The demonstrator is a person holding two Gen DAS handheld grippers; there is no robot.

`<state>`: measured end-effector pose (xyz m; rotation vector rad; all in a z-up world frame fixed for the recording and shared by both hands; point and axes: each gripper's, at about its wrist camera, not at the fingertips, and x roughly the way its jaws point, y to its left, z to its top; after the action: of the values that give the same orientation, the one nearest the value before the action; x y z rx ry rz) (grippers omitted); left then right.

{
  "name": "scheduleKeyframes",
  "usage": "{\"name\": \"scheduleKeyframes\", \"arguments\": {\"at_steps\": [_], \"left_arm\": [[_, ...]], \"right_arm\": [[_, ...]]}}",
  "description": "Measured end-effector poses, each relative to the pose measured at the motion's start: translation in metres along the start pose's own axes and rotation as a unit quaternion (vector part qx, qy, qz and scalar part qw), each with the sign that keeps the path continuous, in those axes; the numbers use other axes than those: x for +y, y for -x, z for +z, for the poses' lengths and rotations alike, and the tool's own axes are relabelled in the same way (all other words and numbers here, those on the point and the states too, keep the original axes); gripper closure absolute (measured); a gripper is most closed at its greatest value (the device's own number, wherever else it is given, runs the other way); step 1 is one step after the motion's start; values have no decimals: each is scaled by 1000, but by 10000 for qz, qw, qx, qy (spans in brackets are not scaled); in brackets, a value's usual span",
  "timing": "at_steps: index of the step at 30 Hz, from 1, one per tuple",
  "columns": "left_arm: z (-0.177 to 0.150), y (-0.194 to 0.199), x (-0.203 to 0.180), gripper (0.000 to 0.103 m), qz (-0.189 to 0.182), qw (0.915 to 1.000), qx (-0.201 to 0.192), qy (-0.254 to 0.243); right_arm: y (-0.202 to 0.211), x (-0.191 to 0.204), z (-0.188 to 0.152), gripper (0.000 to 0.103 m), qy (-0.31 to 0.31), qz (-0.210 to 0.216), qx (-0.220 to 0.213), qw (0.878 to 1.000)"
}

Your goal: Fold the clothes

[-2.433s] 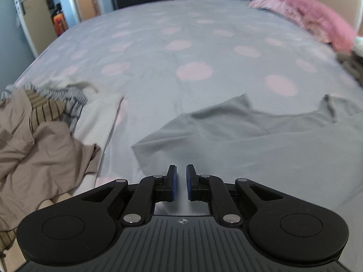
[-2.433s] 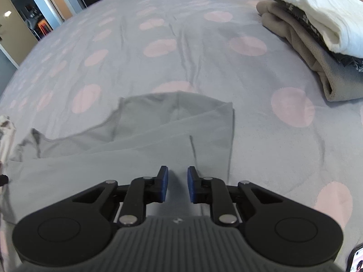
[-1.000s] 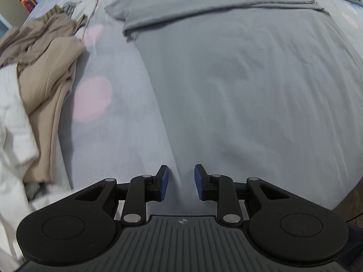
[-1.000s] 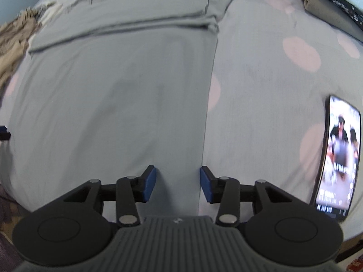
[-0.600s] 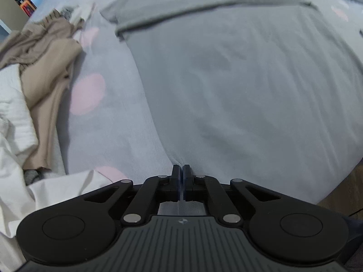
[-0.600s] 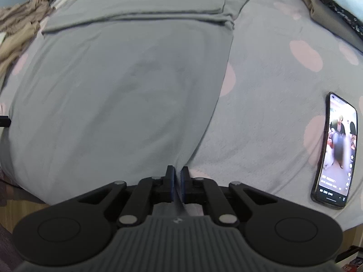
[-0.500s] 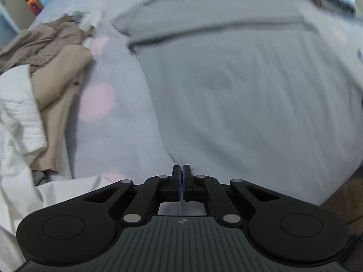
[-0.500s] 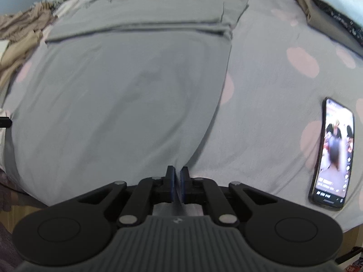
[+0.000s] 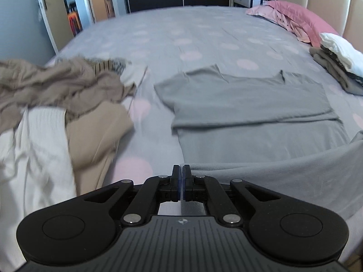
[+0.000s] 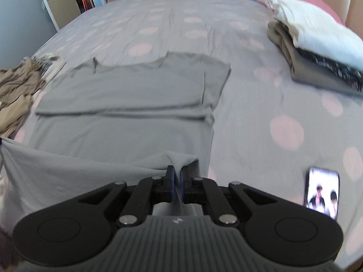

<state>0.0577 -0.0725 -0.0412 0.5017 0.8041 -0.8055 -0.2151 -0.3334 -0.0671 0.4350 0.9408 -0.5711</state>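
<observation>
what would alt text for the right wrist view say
The right tool is shut on the near hem of a grey t-shirt, lifting it above a bed with pink-spotted sheets. A folded stack of clothes sits at right, a lit phone nearby, and a beige clothes pile at left.

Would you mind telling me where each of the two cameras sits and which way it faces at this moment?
Left wrist: rides the left gripper, facing up the bed; its shut fingers pinch the grey shirt hem, unfolded clothes to the left.
Right wrist: rides the right gripper, same heading; shut fingers pinch the hem, phone and folded stack to the right.
Shared: shirt, bed, pink pillow, folded stack.
</observation>
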Motion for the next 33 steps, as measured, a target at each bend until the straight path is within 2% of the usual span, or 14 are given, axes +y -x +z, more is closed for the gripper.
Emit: {"name": "scheduleKeyframes", "arguments": {"at_steps": [4,6,7,8,10,13,15,17,19,23,27,29,32,33], "left_arm": [[-7,-18,-11,102,318,9987,214,-331],[-11,-17,-14,95,520,9974,222,-457],[-13,-15,-15,91,591,9967,201,-509],[-16,-9,-16,89,630,9964,131,-556],[-25,3,-26,89,512,9948,32,-885],[-40,20,-45,88,298,9880,-123,-1510],[-55,27,-64,86,242,9745,-272,-2216],[-71,28,-80,83,264,9560,-317,-2905],[-86,26,-92,83,264,9406,-268,-3374],[-109,22,-105,83,68,9188,-30,-3945],[-133,22,-115,83,54,8859,16,-4639],[-144,19,-119,81,160,8666,34,-4987],[-157,10,-123,73,469,8444,65,-5336],[-160,7,-122,73,547,8394,108,-5407]], "right_arm": [[-15,-1,14,94,-33,-82,-94,9999],[-16,0,14,87,13,-229,-122,9997],[-15,0,13,78,50,-321,-163,9993],[-13,1,12,73,99,-416,-210,9989],[-5,5,6,73,327,-520,-323,9976],[4,17,-11,73,832,-262,-282,9958],[6,31,-28,73,1284,-131,-182,9915],[6,45,-47,73,1785,-110,-74,9838],[5,57,-65,73,2278,-117,37,9736],[6,73,-90,73,3023,-65,177,9530],[11,82,-107,73,3764,-127,138,9263],[13,85,-115,70,4067,-178,128,9133],[12,90,-132,69,4599,-402,150,8869],[10,89,-137,69,4762,-472,169,8779]]}}
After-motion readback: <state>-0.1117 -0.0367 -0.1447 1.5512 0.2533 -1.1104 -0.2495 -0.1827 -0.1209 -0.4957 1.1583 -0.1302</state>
